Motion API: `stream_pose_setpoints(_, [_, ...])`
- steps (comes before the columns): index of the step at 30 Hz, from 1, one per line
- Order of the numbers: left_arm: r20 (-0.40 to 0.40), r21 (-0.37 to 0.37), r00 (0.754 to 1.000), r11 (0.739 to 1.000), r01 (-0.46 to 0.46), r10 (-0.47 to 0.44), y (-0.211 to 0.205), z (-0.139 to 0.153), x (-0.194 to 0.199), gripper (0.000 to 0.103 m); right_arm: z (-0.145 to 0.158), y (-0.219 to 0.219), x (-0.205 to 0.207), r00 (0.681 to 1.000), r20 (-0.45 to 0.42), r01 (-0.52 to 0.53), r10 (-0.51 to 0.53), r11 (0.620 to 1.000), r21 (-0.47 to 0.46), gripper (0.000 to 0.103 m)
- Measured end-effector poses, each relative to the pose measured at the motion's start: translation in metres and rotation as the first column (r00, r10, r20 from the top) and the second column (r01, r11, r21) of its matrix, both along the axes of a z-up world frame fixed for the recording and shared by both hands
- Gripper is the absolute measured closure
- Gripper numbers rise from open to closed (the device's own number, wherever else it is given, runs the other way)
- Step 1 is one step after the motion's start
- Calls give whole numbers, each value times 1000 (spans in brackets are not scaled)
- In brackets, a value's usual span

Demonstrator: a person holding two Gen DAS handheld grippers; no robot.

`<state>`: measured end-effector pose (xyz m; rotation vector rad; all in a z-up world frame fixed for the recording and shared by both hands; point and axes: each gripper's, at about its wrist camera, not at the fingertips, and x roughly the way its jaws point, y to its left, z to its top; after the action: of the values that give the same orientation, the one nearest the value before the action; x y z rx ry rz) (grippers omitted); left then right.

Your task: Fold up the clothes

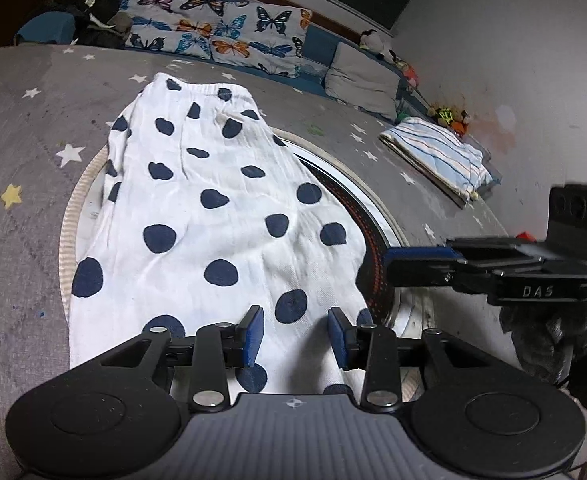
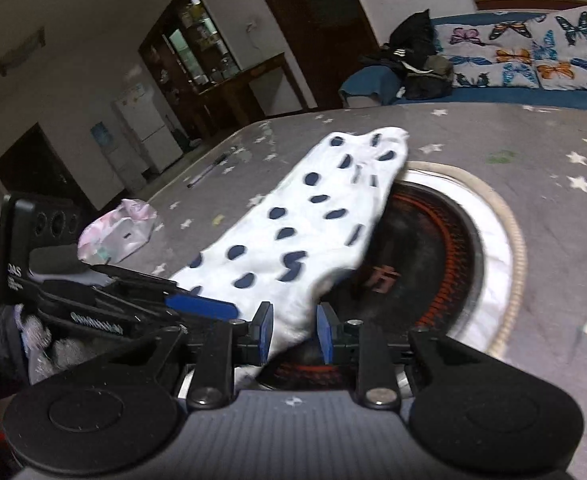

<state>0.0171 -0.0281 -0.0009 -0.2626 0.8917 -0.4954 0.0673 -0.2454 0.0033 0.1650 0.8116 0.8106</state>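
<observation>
A white garment with dark blue polka dots [image 1: 213,216] lies spread on the grey star-patterned cloth [image 1: 21,148], elastic waistband at the far end. My left gripper [image 1: 295,336] is open, its blue pads just above the garment's near hem. My right gripper shows at the right of the left wrist view [image 1: 423,260], beside the garment's right edge. In the right wrist view the right gripper [image 2: 293,332] is open with the garment's [image 2: 313,220] near corner lying between its pads. The left gripper [image 2: 201,306] shows at the left there.
A round heater plate [image 2: 425,256] with an orange ring sits under the garment. A folded striped cloth [image 1: 437,156] lies at the far right. A crumpled pale bag [image 2: 113,232] and a pen [image 2: 207,170] lie on the cloth. Butterfly cushions [image 1: 221,36] and dark clothes [image 1: 97,12] line the sofa behind.
</observation>
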Motion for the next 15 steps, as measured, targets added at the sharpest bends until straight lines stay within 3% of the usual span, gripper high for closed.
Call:
stream_pose_setpoints(6, [46,-15,999,1000,22,-21,-9,16,5,66,-12,6,10,1000,-18,21,-21,999,-35,79])
stream_pose_setpoints(10, [83,-29,995,998,59,-56,-22,28,14,64,-15,16,18,1000,-11,-15,15,1000,-22,79])
stream_pose_setpoints(15, [69,-55,997,998,26,-22,-26,30,40,62,-15,30,17,997,12,-73,73,997,-2,79])
